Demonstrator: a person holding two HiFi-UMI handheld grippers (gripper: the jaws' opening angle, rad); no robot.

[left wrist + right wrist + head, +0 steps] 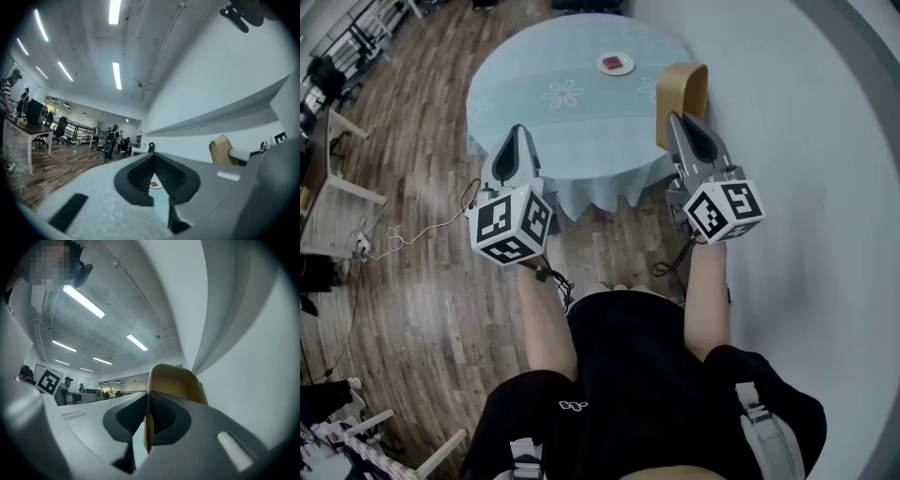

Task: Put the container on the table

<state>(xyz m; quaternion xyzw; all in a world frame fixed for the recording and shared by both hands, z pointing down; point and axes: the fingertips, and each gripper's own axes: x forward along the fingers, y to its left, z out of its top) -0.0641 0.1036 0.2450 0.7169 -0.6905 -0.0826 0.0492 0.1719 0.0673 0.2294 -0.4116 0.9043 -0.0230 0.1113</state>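
At the table edge, right gripper jaws clamp the container wall.

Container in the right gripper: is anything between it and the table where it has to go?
Nothing visible. The right gripper holds the container by its wall at the table's right edge. The only thing on the table is a small plate, farther in and clear of it.
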